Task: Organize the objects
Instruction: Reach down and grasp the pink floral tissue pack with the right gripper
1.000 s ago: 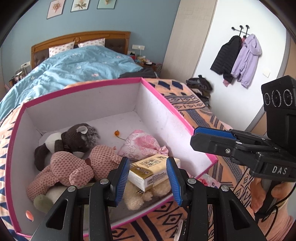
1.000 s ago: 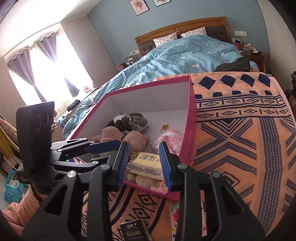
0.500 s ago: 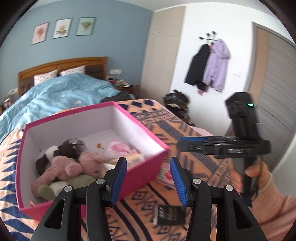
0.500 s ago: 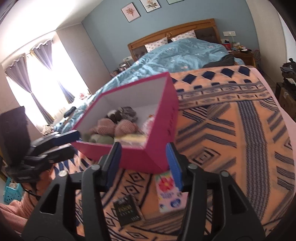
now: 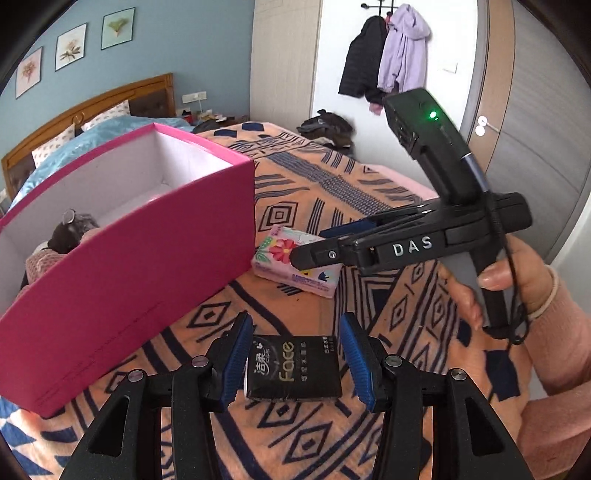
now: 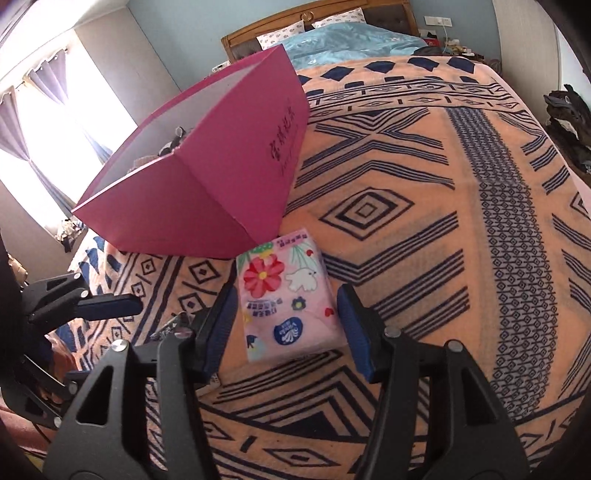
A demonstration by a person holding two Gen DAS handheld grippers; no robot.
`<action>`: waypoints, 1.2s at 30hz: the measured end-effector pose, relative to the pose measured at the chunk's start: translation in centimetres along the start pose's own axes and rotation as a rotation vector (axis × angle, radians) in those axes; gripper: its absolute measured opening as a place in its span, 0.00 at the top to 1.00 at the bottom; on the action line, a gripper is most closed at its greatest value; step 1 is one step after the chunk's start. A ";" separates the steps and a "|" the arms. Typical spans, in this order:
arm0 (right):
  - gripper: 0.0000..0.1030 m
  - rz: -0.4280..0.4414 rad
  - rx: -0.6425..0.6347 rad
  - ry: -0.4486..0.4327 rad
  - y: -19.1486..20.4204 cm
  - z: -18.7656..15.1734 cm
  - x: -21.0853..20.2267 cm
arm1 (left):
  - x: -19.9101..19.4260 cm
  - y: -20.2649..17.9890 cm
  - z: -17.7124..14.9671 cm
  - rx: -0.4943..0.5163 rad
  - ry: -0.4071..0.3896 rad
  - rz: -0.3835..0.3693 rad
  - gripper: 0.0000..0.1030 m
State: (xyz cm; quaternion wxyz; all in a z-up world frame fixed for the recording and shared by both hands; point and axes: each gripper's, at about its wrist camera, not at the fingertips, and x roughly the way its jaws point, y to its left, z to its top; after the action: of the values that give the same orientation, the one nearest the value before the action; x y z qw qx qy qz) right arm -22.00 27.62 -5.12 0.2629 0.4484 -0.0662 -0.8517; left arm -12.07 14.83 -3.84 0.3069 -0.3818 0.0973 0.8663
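Note:
A pink box (image 5: 122,266) with plush toys (image 5: 70,232) inside stands on the patterned orange blanket (image 5: 306,192); it also shows in the right wrist view (image 6: 207,173). My left gripper (image 5: 295,360) is open, its fingers on either side of a black "Face" tissue pack (image 5: 293,367) lying on the blanket. My right gripper (image 6: 286,325) is open, its fingers on either side of a pink floral tissue pack (image 6: 284,299) next to the box's corner. That pack also shows in the left wrist view (image 5: 291,262), under the right gripper (image 5: 317,245).
The blanket (image 6: 443,206) covers a bed. A blue duvet (image 6: 351,40) and wooden headboard (image 6: 314,14) lie behind the box. Jackets (image 5: 388,70) hang on the wall and clothes (image 5: 328,129) are piled beyond the bed. A window with curtains (image 6: 44,122) is at left.
Both grippers pulled back from over the box and dropped to the blanket. The left one now straddles the black pack and the right one the pink pack.

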 end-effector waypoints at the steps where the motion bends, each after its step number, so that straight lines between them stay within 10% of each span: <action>1: 0.44 -0.004 -0.004 0.002 0.1 -0.1 0.1 | 0.4 -0.2 -0.1 0.008 0.009 0.004 0.52; 16: 0.45 0.079 -0.035 0.049 2.2 -3.1 0.1 | -0.1 1.5 -3.9 -0.027 0.102 0.096 0.51; 36: 0.45 0.230 -0.117 0.103 8.8 -5.8 -0.1 | -6.9 4.0 -7.7 -0.185 0.012 0.102 0.52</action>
State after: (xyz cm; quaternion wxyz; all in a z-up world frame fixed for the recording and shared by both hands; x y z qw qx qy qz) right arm -13.90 20.87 -5.36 0.3875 0.4647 -0.0536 -0.7944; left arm -6.26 5.40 -4.44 0.2253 -0.4081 0.0378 0.8839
